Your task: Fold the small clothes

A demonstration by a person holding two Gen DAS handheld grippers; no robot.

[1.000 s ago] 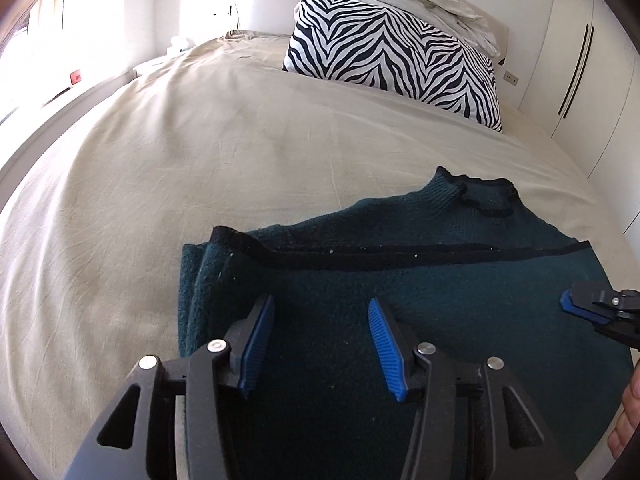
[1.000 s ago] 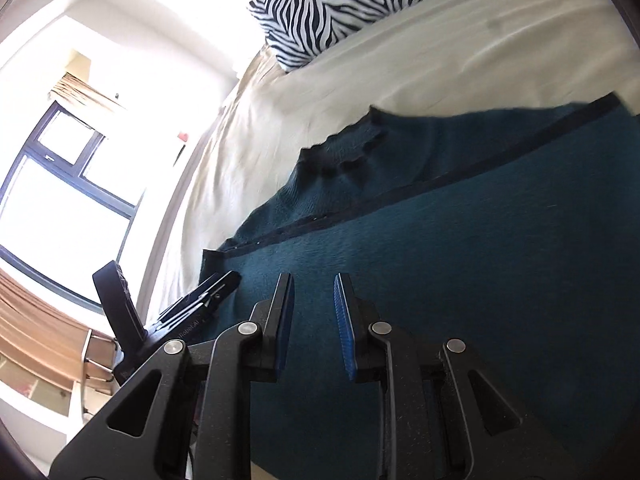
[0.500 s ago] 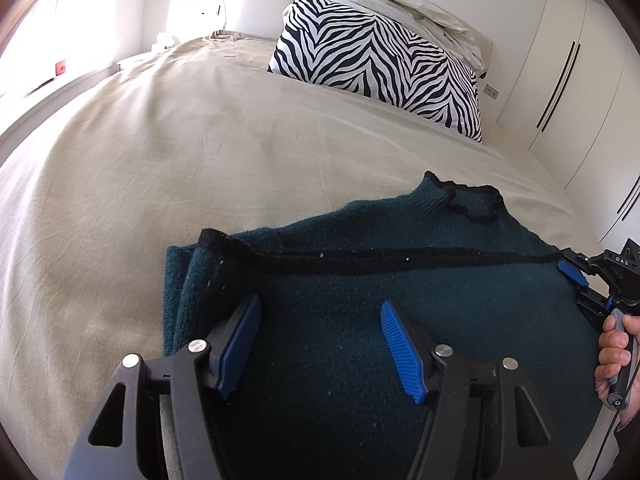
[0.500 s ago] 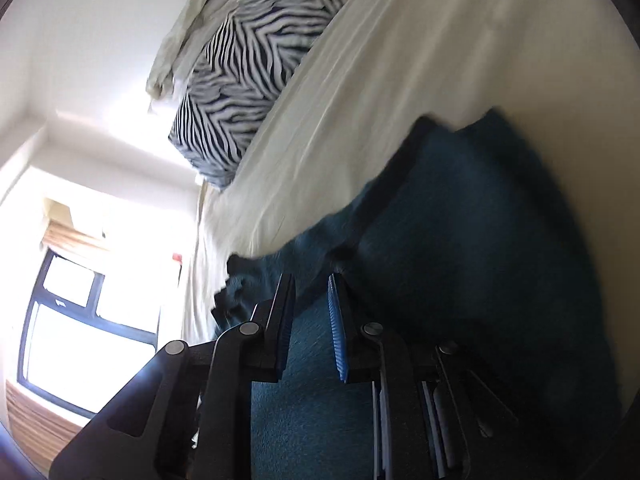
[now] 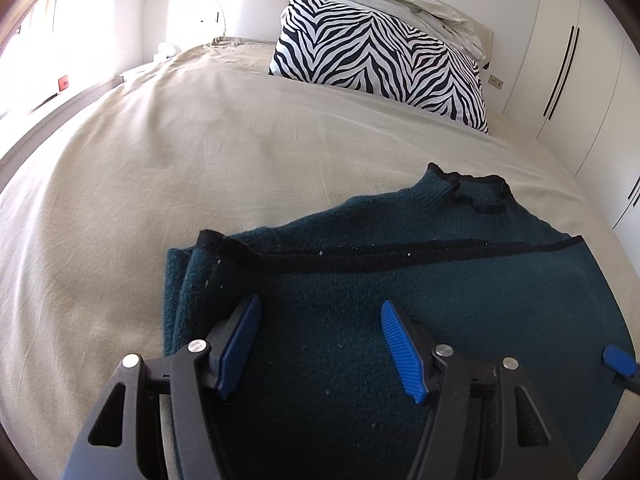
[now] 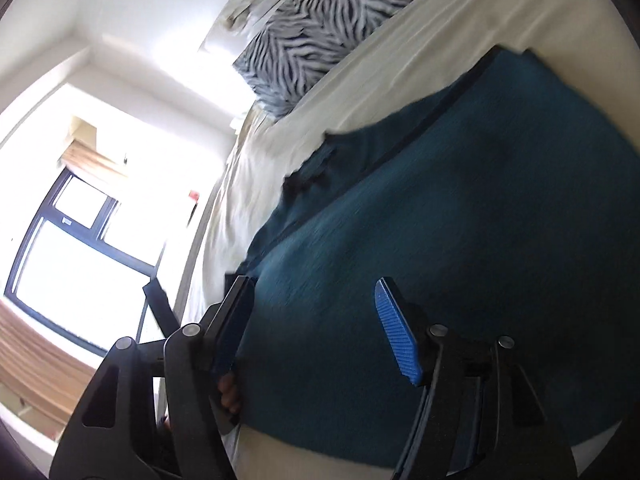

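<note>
Left gripper hangs low over the near part of the sweater, jaws spread wide, nothing between them; blue pads sit just above the knit, can't tell if they touch. Right gripper is also wide open w/ nothing held, tilted hard so the room looks rolled over in its view; its pad is over the sweater's near edge, where cloth meets bare sheet. Right view is motion-blurred. In the left view a blue pad tip of the right gripper shows at the far right, by the sweater's right side.

Sweater: dark teal knit w/ black trim, lying flat on the bed, near the foot end & toward the bed's right half. It's folded over on itself; a black-trimmed edge runs left–right across it, so the long axis lies crossways to the left gripper. Collar sits at the far right corner, pointing toward the headboard. Left end shows stacked layers.

Beyond: beige sheet, then a zebra pillow w/ a rumpled white duvet behind it. Wardrobe doors on the right, bright window on the left.
</note>
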